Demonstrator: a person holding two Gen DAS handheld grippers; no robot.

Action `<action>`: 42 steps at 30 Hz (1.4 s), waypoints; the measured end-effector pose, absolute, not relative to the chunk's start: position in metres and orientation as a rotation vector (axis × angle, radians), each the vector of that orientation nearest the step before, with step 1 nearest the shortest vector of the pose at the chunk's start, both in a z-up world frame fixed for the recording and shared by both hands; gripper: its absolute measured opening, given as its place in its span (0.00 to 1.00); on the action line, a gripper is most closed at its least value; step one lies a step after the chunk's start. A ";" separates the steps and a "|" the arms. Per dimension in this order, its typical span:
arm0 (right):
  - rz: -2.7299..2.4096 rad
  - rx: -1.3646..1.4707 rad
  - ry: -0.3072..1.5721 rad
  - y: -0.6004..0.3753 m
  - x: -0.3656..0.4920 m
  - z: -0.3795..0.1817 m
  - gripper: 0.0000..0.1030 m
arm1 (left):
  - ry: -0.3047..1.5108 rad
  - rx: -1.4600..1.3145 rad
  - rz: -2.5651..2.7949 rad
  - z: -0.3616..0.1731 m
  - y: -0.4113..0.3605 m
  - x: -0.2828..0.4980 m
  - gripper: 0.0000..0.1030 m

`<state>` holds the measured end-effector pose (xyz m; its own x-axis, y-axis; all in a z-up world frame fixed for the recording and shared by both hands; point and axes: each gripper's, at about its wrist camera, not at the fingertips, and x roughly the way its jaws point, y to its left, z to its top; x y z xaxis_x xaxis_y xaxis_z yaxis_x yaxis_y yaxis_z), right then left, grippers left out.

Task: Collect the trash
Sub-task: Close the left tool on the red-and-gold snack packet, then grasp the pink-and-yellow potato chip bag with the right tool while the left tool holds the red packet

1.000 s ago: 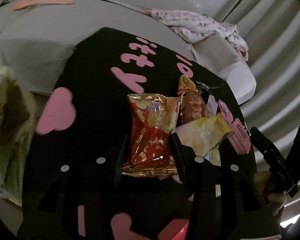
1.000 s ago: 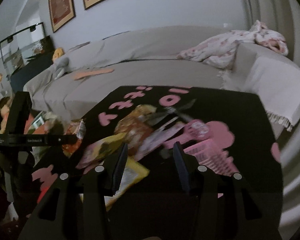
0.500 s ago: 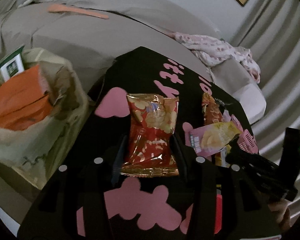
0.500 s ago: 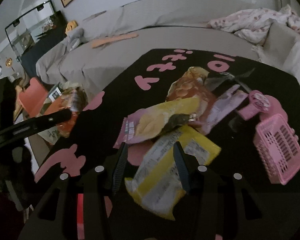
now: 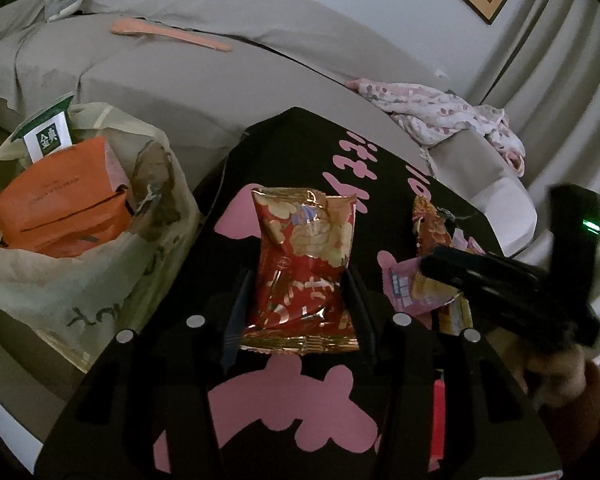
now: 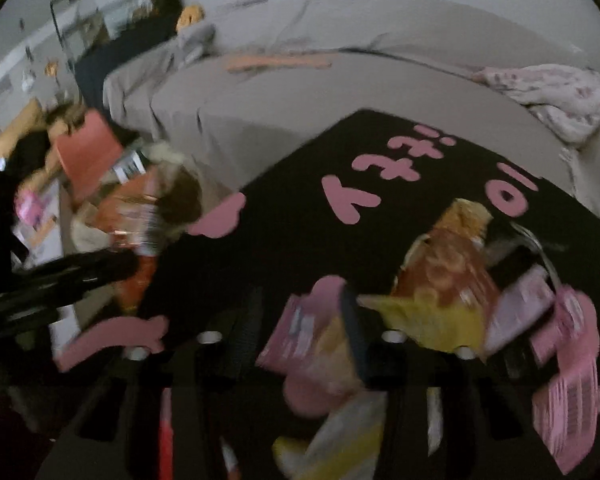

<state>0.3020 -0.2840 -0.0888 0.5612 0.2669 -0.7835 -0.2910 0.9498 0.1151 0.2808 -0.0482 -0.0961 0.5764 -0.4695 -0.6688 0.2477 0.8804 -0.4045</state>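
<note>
The left tongs [image 5: 296, 312] are closed on a crinkled red and gold foil snack packet [image 5: 304, 260], which is pinched near its lower seal and held upright above the black surface with pink lettering [image 5: 300, 152]. The right tongs [image 6: 304, 332] are parted, with their fingers set over a pink and yellow snack wrapper [image 6: 312, 344]; through the motion blur it cannot be told whether the wrapper is touched.

The step in hand is judged to be the carrying of the red packet to the pale, crumpled plastic trash bag [image 5: 80, 280] that stands open just beside the surface's left edge. For the next move, the left tongs would have to be swung left over the bag's mouth and parted there, so that the packet falls inside and not on the rim. The right tongs would then have to be closed on the pink wrapper.

In the bag, two orange cartons [image 5: 60, 204] and one green and white carton [image 5: 48, 136] are counted. On the surface, apart from the held packet, about four wrappers can be made out in one overlapping heap: the pink and yellow one, an orange snack bag [image 6: 448, 264], a yellow wrapper [image 6: 432, 324] and a pale lilac wrapper [image 6: 520, 308]. One pink plastic basket [image 6: 568, 396] lies at the right edge. The count is uncertain because of blur.
</note>
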 end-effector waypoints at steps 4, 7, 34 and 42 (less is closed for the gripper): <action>0.371 -0.082 0.983 -0.276 0.312 -0.107 0.33 | 0.865 -0.299 -0.408 -0.098 -0.041 0.283 0.43; 0.435 -0.098 1.032 -0.281 0.290 -0.113 0.33 | 0.868 -0.308 -0.415 -0.100 -0.040 0.283 0.43; 0.363 0.208 1.116 -0.372 0.264 -0.113 0.61 | 0.909 -0.254 -0.458 -0.102 -0.066 0.277 0.43; 0.405 0.015 1.165 -0.343 0.257 -0.117 0.78 | 0.918 -0.257 -0.467 -0.105 -0.069 0.276 0.43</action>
<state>0.2571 -0.3428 -0.1174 0.3311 0.3174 -0.8886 -0.3019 0.9279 0.2189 0.2757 -0.0687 -0.1051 0.5175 -0.4914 -0.7005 0.2766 0.8708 -0.4065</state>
